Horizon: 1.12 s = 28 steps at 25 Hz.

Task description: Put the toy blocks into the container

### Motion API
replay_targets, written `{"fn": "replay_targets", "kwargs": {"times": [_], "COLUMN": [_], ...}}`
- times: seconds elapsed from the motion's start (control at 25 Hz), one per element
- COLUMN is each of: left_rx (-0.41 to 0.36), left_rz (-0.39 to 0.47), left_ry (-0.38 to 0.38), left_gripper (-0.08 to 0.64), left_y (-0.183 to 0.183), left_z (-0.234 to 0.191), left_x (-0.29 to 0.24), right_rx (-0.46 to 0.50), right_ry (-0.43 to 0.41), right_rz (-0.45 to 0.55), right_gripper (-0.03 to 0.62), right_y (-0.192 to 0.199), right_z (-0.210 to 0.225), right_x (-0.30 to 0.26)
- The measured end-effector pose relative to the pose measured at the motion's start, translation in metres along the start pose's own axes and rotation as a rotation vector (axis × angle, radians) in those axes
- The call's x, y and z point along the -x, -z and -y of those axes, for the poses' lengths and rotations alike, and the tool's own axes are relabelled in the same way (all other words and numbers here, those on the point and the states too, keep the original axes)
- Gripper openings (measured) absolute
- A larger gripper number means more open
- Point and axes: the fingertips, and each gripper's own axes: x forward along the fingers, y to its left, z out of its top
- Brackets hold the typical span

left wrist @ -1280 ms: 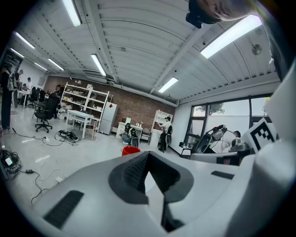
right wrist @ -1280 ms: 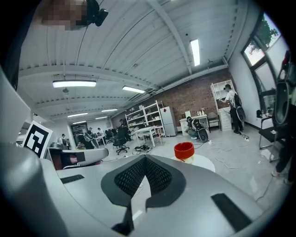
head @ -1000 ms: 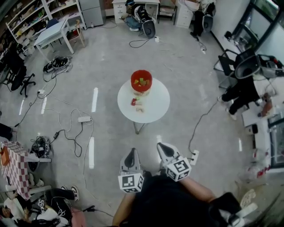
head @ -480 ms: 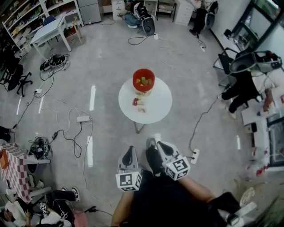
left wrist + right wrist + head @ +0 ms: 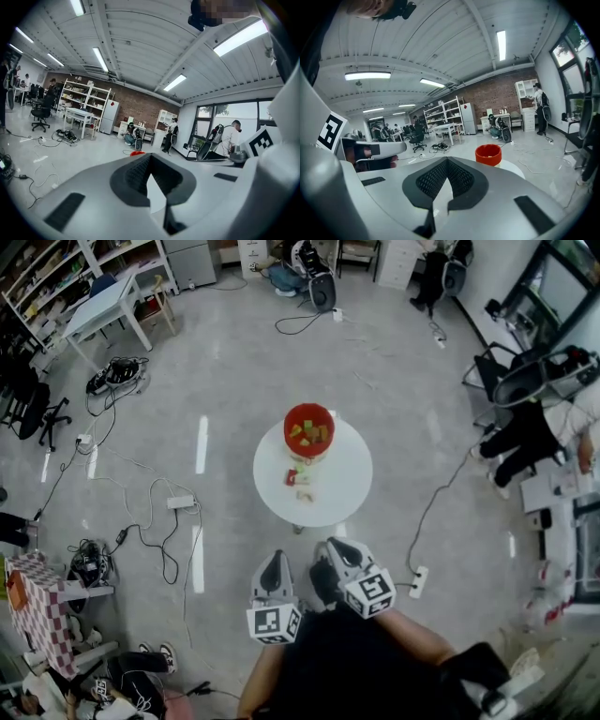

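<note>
Red container (image 5: 309,430) on a round white table (image 5: 345,486), grippers short of it
Loose toy blocks (image 5: 298,479) lie mid-table just beside the container, with more inside it. Off the table's near side, the left gripper (image 5: 275,568) and right gripper (image 5: 337,552) both have their jaws together, empty.

Grey left gripper (image 5: 274,565) and right gripper (image 5: 338,550); black-and-white marker cubes (image 5: 274,622); black top (image 5: 349,664)
</note>
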Motion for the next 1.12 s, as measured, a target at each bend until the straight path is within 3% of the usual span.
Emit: {"fn": "replay_targets", "kwargs": {"times": [0.24, 0.52, 0.68, 0.88, 1.12], "left_rx": [0.02, 0.0, -0.009, -0.009, -0.004], "left_rz": [-0.021, -0.02, -0.037, -0.066, -0.089], "left_ry": [-0.038, -0.104, -0.074, -0.028, 0.043], "left_gripper": [-0.012, -0.012, -0.012, -0.012, -0.012], "left_y": [-0.018, -0.044, -0.045, -0.036, -0.039], "left_z": [-0.016, -0.035, -0.034, -0.045, -0.059], "left_x": [-0.066, -0.12, -0.143, -0.168, -0.197], "right_rx": [0.016, 0.031, 0.03, 0.029, 0.01], "right_ry": [-0.033, -0.06, -0.049, -0.005, 0.049], "right_rz": [-0.033, -0.133, -0.212, -0.22, -0.303], "right_gripper": [-0.009, -0.009, -0.009, -0.001, 0.035], "right_y": [-0.019, -0.001, 0.017, 0.03, 0.05], "right_z": [0.049, 0.086, 0.099, 0.11, 0.123], "right_x": [-0.051, -0.097, -0.118, -0.154, -0.186]}}
